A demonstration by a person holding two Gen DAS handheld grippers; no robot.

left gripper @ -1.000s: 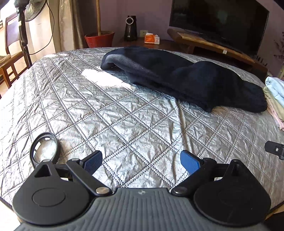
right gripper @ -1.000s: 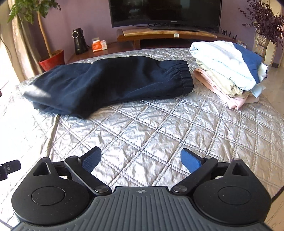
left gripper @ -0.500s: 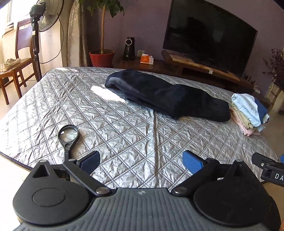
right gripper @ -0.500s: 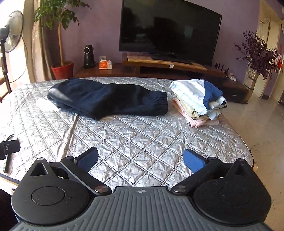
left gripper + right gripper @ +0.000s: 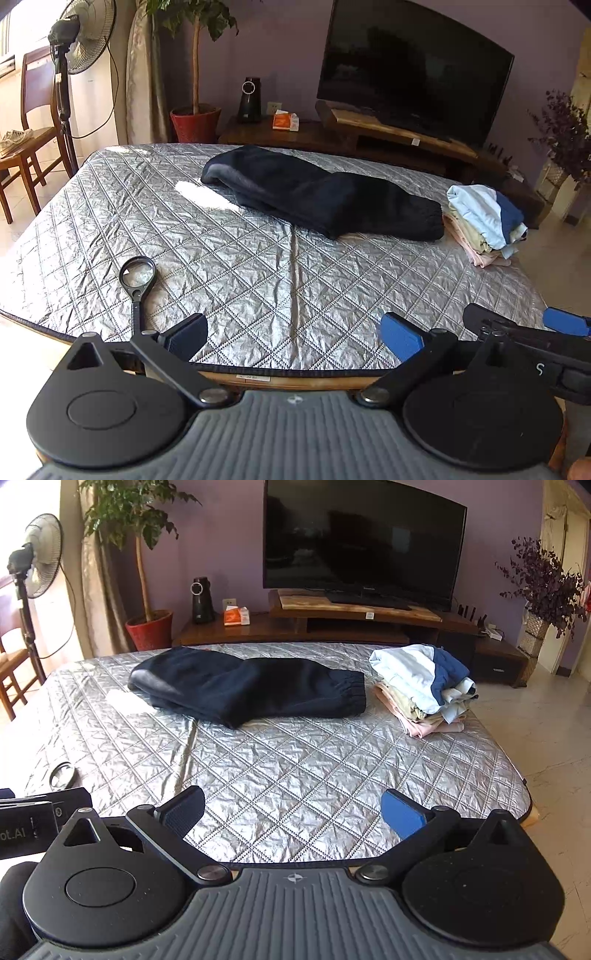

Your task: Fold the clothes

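Note:
Dark navy folded trousers (image 5: 321, 195) lie across the far half of the silver quilted table (image 5: 240, 266); they also show in the right wrist view (image 5: 251, 690). A stack of folded clothes (image 5: 484, 221) sits at the far right edge, also in the right wrist view (image 5: 424, 686). My left gripper (image 5: 293, 332) is open and empty at the table's near edge. My right gripper (image 5: 293, 810) is open and empty at the near edge, well short of the trousers.
A magnifying glass (image 5: 137, 280) lies on the table near the front left. Behind the table stand a TV (image 5: 364, 542) on a wooden unit, a potted plant (image 5: 149, 627), a fan (image 5: 74, 48) and a chair (image 5: 22, 147). Tiled floor lies to the right.
Both grippers have pulled back and up from over the table to its near edge. The trousers and the stack have not moved. Both grippers stay open.

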